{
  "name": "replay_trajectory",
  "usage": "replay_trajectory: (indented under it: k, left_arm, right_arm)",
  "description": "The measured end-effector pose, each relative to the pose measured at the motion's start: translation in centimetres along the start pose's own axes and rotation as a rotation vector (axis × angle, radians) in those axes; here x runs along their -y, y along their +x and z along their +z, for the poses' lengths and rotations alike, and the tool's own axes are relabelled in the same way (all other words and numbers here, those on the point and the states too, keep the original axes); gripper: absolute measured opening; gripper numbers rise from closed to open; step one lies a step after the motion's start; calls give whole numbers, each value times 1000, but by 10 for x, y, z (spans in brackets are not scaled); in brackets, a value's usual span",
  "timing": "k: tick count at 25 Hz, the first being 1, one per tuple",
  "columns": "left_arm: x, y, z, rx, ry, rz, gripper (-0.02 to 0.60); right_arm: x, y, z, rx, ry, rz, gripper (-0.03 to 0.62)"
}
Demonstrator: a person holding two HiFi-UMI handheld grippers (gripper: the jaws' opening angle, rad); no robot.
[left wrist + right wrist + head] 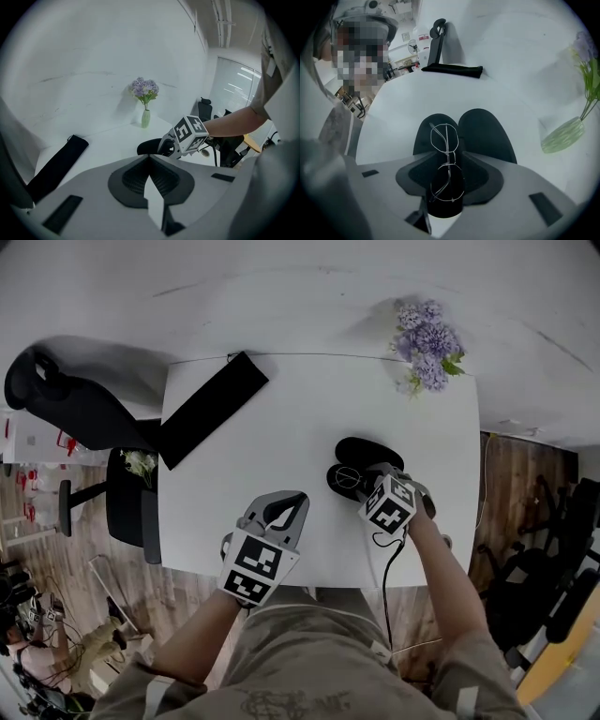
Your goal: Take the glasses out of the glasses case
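Note:
The black glasses case (369, 453) lies open near the table's front right, its two halves spread flat. Thin wire-framed glasses (444, 139) rest in one half (426, 136); the other half (487, 133) holds nothing. My right gripper (361, 486) points steeply down over the case, open, its jaws either side of the glasses' middle (446, 161), pads apart from the frame. My left gripper (291, 502) hovers near the front edge, left of the case, shut with nothing in it (150, 161). From the left gripper view the case (149, 146) shows behind the right gripper's marker cube.
A long black pouch (211, 409) lies diagonally at the table's far left corner. A vase of purple flowers (428, 343) stands at the far right corner. A black office chair (75, 409) is beside the table's left edge (161, 512).

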State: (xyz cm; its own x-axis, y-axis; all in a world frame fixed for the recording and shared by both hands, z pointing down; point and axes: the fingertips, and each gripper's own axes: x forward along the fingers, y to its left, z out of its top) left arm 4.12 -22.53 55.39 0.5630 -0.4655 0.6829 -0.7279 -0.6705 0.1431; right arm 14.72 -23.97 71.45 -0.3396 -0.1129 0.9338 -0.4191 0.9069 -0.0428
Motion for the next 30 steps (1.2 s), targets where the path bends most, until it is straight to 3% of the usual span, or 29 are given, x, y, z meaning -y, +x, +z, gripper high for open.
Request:
replay_trajectory:
  k: [6,13,23,30]
  left_arm:
    - [3,-5,-4,1,-2,4,15]
    - [7,-16,1,27,22,8,15]
    - [3,-51,44,143,81,48,15]
    - [-1,-93,101,285,168,100,15]
  right_arm:
    - [-4,3,2,-3,3,-41,121]
    - [4,-21,8,73,120,-108,117]
    - [20,-161,65,439,299,-276,115]
    - [14,-283,95,699,324,-446,117]
